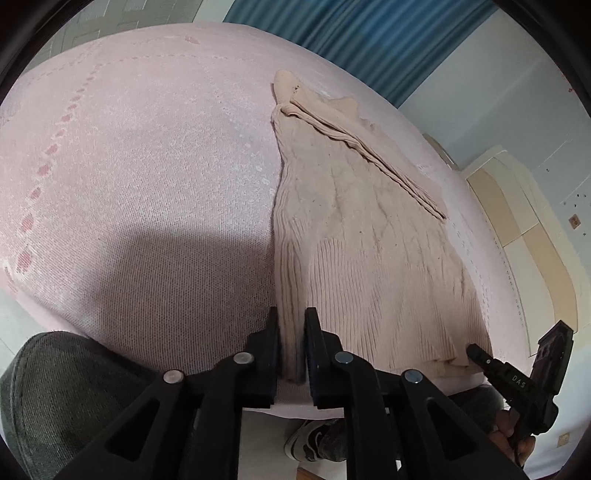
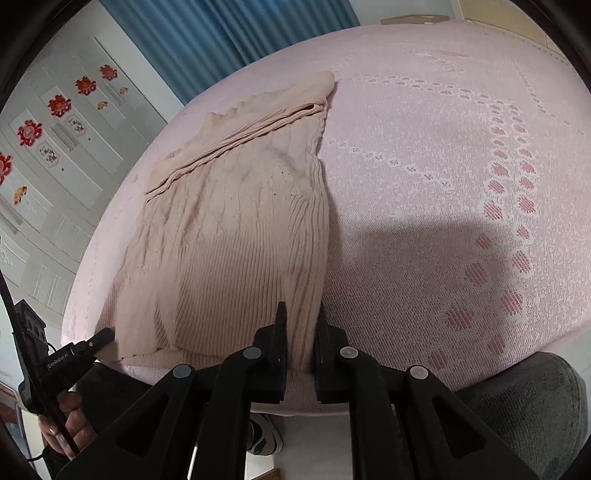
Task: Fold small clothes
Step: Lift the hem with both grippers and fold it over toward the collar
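A beige ribbed knit sweater (image 1: 362, 251) (image 2: 229, 240) lies flat on the pink bed cover (image 1: 147, 166) (image 2: 443, 184), with its hem at the near edge and a sleeve folded across the far part. My left gripper (image 1: 291, 314) is shut on the hem's left corner, with fabric bunched between its pads. My right gripper (image 2: 301, 314) is shut on the hem's right corner. Each gripper also shows in the other's view, the right gripper (image 1: 474, 349) and the left gripper (image 2: 105, 336), with its tip at the opposite hem corner.
A blue curtain (image 1: 351, 33) (image 2: 192, 37) hangs behind the bed. A cream headboard (image 1: 517, 221) stands at one side, a white wardrobe with red flower decals (image 2: 55, 129) at the other. Grey-trousered knees (image 1: 55, 387) (image 2: 535, 406) and a shoe (image 1: 314, 439) sit below the bed's edge.
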Demonstrator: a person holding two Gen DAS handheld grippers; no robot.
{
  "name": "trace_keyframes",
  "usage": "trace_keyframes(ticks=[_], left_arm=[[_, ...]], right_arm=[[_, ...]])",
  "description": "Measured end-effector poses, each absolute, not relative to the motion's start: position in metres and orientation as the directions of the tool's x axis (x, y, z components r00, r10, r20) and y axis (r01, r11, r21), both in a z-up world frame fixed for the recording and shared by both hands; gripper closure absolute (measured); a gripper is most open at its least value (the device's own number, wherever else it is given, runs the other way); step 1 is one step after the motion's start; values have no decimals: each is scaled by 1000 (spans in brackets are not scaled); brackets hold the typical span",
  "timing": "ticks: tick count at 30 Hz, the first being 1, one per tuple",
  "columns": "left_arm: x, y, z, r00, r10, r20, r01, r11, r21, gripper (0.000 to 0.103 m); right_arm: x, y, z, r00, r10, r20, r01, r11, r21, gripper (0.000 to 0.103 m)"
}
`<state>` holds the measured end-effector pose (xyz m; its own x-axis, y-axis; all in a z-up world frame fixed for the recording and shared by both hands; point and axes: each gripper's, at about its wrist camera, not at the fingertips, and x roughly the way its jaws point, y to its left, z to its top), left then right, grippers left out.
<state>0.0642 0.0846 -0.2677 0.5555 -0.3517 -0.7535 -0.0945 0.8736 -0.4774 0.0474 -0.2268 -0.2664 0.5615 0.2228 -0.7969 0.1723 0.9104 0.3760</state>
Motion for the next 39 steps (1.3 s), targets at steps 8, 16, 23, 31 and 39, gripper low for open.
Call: trace_keyframes(ticks=[8, 16, 23, 31, 39], left_arm=[[61, 99, -247, 614, -417, -670, -69, 817, -572, 97], [82, 105, -203, 674, -412, -613, -23, 817, -576, 97], [126, 105, -158, 738, -369, -565, -7, 833, -554, 97], [197, 106, -141, 767, -312, -560, -59, 836, -546, 97], [283, 99, -161, 751, -287, -595, -83, 852, -516, 97]], right_arm=[[34, -232, -236, 672, 246, -699, 136, 886, 442, 98], [57, -249, -194, 744, 348, -571, 100, 786, 610, 98], [100, -249, -147, 797, 355, -489, 55, 764, 643, 98], [171, -258, -130, 821, 360, -443, 68, 709, 702, 98], [260, -262, -145, 802, 355, -480, 106, 707, 700, 98]])
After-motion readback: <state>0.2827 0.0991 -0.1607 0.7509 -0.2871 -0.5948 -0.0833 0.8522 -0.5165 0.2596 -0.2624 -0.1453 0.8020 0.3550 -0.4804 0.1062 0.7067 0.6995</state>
